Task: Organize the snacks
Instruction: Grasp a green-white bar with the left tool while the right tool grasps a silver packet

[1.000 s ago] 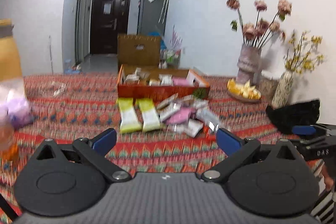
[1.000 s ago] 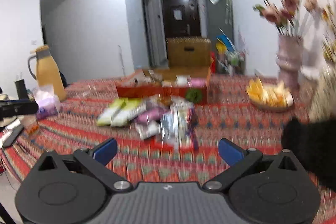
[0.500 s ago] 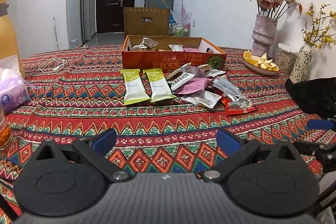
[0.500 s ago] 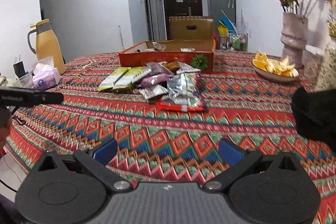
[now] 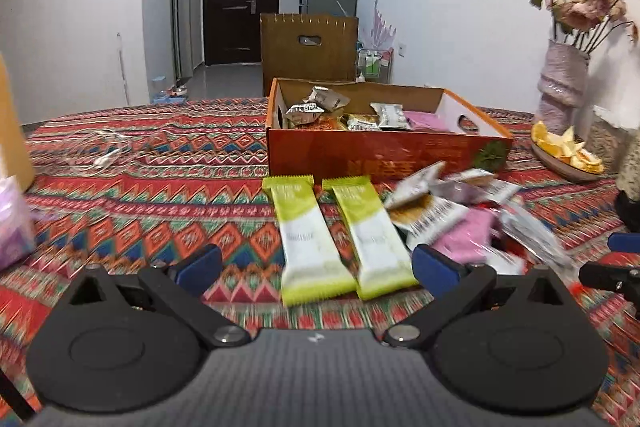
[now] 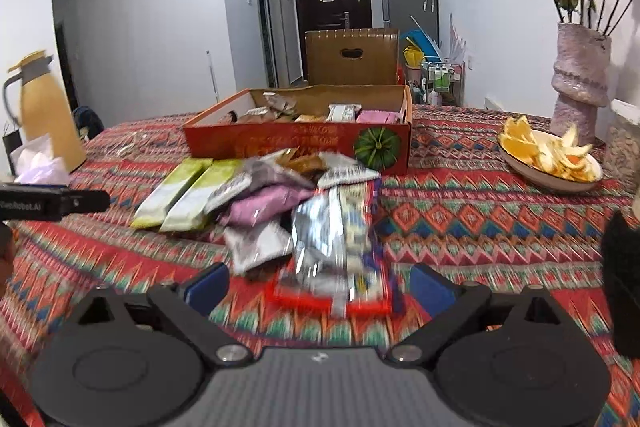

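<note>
An orange cardboard box (image 5: 384, 153) holding several snack packets stands on the patterned tablecloth; it also shows in the right wrist view (image 6: 296, 141). In front of it lie two green-and-white bars (image 5: 308, 235) (image 5: 374, 235) and a pile of mixed packets (image 5: 460, 211). My left gripper (image 5: 316, 267) is open and empty, its fingers on either side of the near ends of the two green bars. My right gripper (image 6: 318, 287) is open and empty, close over a silver packet (image 6: 324, 239) lying on a red packet (image 6: 332, 301). A pink packet (image 6: 266, 209) lies in the pile.
A bowl of orange peel (image 6: 550, 159) and a pink vase of dried roses (image 6: 580, 83) stand at the right. A yellow thermos jug (image 6: 44, 111) and a tissue bag (image 6: 36, 163) stand at the left. A black object (image 6: 622, 275) lies at the right edge.
Both grippers have moved forward toward the snacks, which now look much closer. Both stay open and empty.
</note>
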`<state>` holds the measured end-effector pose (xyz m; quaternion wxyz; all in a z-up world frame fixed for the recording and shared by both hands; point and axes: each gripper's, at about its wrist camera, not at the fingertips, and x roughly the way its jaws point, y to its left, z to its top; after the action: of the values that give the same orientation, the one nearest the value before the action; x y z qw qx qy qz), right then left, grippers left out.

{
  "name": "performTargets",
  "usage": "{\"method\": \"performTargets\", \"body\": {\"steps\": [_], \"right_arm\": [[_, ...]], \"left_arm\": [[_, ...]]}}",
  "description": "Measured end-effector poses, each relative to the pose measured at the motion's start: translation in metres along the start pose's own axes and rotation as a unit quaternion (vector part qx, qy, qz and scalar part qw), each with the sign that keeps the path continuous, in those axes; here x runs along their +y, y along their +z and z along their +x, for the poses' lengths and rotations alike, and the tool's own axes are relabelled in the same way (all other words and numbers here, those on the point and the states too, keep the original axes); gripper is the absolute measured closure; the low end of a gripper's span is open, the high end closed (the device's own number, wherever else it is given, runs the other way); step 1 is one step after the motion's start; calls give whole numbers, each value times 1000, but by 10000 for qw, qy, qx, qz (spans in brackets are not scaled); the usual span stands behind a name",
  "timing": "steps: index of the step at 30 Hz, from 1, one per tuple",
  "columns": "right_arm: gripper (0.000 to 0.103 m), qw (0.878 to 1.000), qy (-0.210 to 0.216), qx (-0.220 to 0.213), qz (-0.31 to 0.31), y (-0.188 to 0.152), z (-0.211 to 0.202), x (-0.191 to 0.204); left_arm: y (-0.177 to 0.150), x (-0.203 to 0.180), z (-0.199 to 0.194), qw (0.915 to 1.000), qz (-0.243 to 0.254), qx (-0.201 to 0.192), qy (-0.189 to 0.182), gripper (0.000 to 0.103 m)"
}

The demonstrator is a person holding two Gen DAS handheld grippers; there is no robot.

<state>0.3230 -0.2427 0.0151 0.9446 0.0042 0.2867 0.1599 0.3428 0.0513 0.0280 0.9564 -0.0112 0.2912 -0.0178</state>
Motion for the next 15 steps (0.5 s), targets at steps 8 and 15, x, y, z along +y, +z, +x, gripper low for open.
{"method": "performTargets", "body": {"steps": [8, 15], "right_arm": [[37, 9990, -161, 400, -154, 17, 91, -12], [43, 9982, -472, 272, -265, 9, 98, -18]], "left_arm": [[20, 8, 100, 9994, 162, 67, 312, 23], [6, 12, 114, 9993, 234, 301, 58, 43]]}}
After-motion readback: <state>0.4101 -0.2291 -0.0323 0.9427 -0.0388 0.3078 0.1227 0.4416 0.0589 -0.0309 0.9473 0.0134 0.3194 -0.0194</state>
